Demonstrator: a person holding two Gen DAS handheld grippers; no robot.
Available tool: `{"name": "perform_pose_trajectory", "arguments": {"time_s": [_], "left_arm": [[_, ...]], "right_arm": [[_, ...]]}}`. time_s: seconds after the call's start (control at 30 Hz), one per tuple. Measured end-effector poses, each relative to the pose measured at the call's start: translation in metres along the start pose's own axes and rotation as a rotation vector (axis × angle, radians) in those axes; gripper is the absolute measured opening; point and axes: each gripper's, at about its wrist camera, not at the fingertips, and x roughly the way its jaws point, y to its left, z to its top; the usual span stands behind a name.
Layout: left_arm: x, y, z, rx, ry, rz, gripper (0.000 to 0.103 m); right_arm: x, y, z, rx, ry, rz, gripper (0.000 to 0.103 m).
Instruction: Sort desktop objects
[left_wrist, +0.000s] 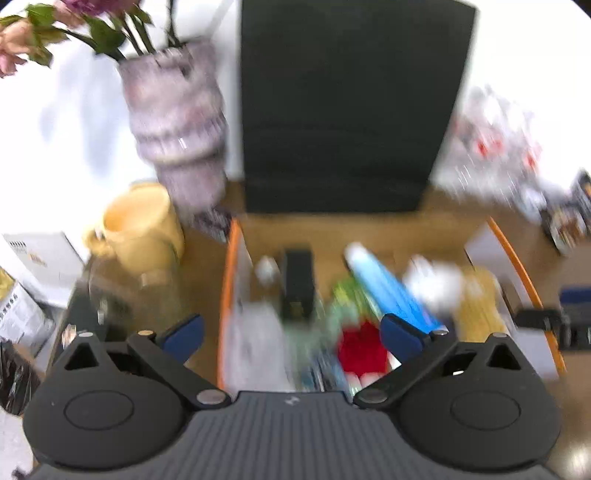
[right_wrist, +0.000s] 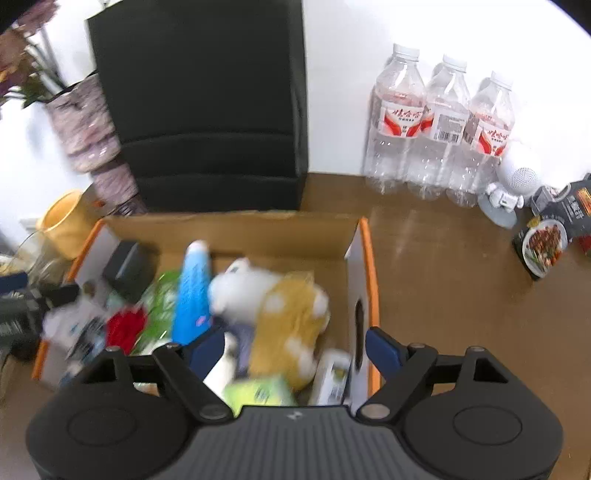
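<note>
An open cardboard box with orange edges (right_wrist: 364, 258) sits on the brown desk, also in the left wrist view (left_wrist: 231, 266). It holds a blue tube (right_wrist: 192, 291), a yellow and white plush toy (right_wrist: 288, 317), a red item (right_wrist: 125, 326), a black box (right_wrist: 127, 266) and green packets (right_wrist: 258, 391). My left gripper (left_wrist: 291, 332) hangs open and empty above the box's left half. My right gripper (right_wrist: 295, 350) hangs open and empty above its right half. Both views are blurred.
A black case (right_wrist: 199, 107) stands behind the box. A vase with flowers (left_wrist: 177, 122) and a yellow mug (left_wrist: 142, 229) stand at left. Three water bottles (right_wrist: 439, 125), a small white robot figure (right_wrist: 502, 201) and food packets (right_wrist: 546, 243) are at right.
</note>
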Motion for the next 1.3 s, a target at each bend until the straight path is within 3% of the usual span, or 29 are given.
{"name": "perform_pose_trajectory", "arguments": {"time_s": [0.47, 0.73, 0.97, 1.07, 1.3], "left_arm": [[-0.078, -0.017, -0.084, -0.014, 0.013, 0.018, 0.103], [-0.106, -0.027, -0.139, -0.014, -0.059, 0.021, 0.103], [-0.109, -0.036, -0.191, -0.028, -0.148, 0.048, 0.103], [-0.103, -0.037, -0.214, -0.05, -0.149, 0.04, 0.103], [-0.078, -0.04, -0.271, -0.019, -0.19, -0.018, 0.103]], "right_arm": [[-0.071, 0.023, -0.089, -0.002, -0.005, 0.031, 0.087], [-0.087, 0.031, -0.149, -0.001, -0.028, 0.017, 0.09], [-0.092, 0.039, -0.205, -0.012, -0.119, 0.042, 0.094], [-0.085, 0.036, -0.234, 0.01, -0.164, 0.067, 0.094], [-0.06, 0.024, -0.294, 0.011, -0.294, -0.016, 0.097]]}}
